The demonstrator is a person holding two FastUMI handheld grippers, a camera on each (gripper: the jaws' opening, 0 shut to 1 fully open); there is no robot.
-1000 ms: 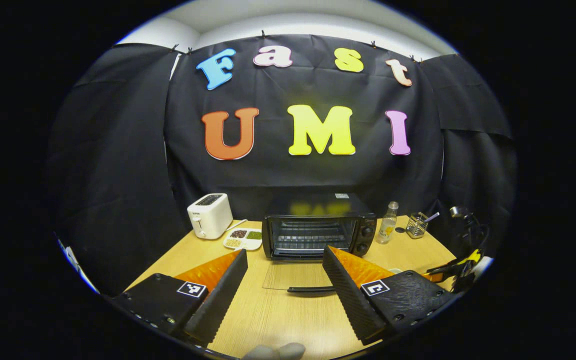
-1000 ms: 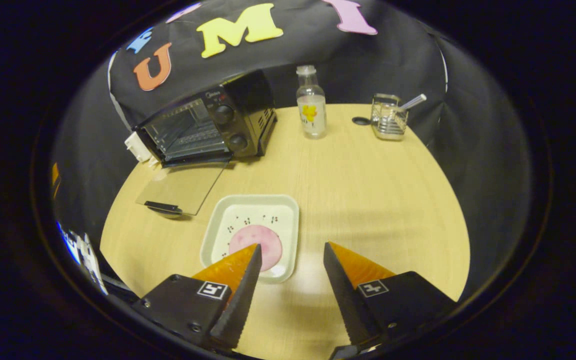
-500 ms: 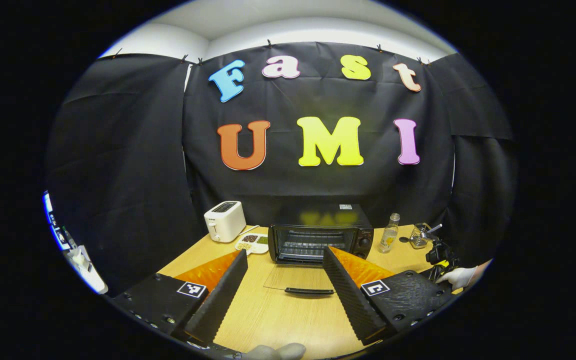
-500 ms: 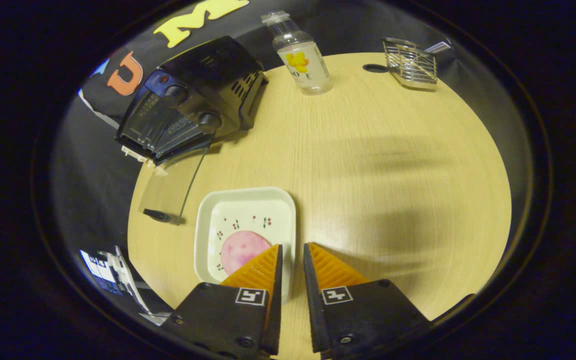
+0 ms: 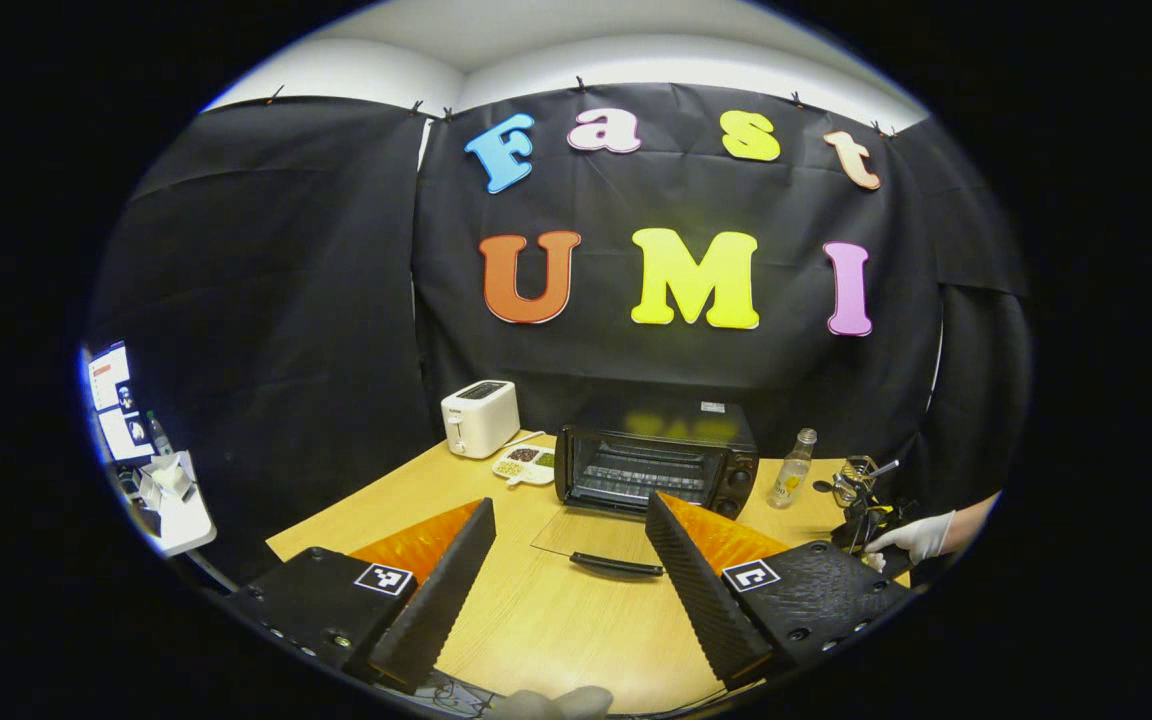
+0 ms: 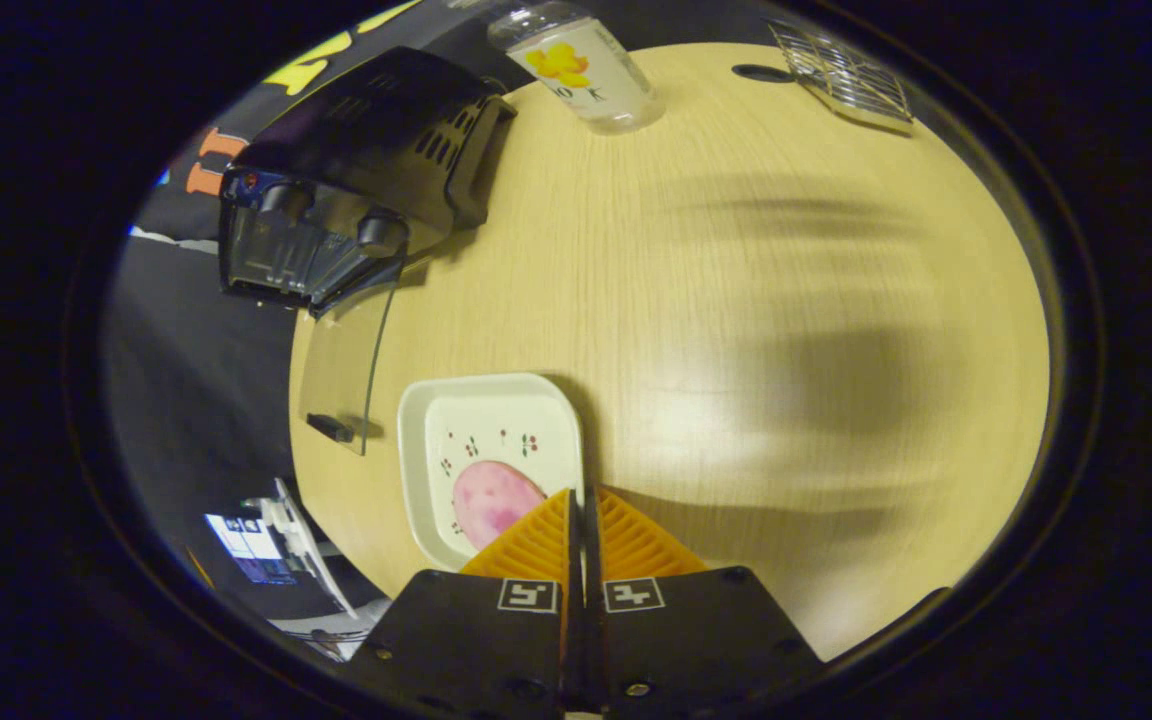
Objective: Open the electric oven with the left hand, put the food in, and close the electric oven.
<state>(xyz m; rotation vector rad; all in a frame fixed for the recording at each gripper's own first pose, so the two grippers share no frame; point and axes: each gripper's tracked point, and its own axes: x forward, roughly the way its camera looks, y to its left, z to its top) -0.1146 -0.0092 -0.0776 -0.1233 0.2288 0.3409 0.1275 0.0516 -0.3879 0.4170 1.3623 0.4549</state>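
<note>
Left gripper (image 5: 569,545): jaws spread wide, holding nothing, raised over the near edge of the desk (image 5: 556,630) and facing the oven.
Right gripper (image 6: 584,520): jaws pressed onto the near right rim of the plate (image 6: 491,400), pinching it between both fingers.
Oven (image 5: 656,465): black, at the back of the desk, its glass door (image 5: 591,535) dropped flat toward the front with the handle at its near edge; wire racks visible inside.
Food (image 6: 491,495): a round pink slice lying on the white square plate, just left of the right gripper's fingers, on the desk in front of the oven.
Left gripper view adds: a white toaster (image 5: 481,417) and a small divided dish (image 5: 526,464) to the left of the oven, plus a gloved hand (image 5: 921,535) at the far right edge beside a wire holder (image 5: 856,480).
Right gripper view adds: the plate seen from above, the oven (image 6: 356,210) from its knob side, the door (image 6: 341,365) edge-on just left of the plate.
Bottle (image 6: 576,60): clear, standing to the right of the oven, also seen in the left gripper view (image 5: 791,480).
</note>
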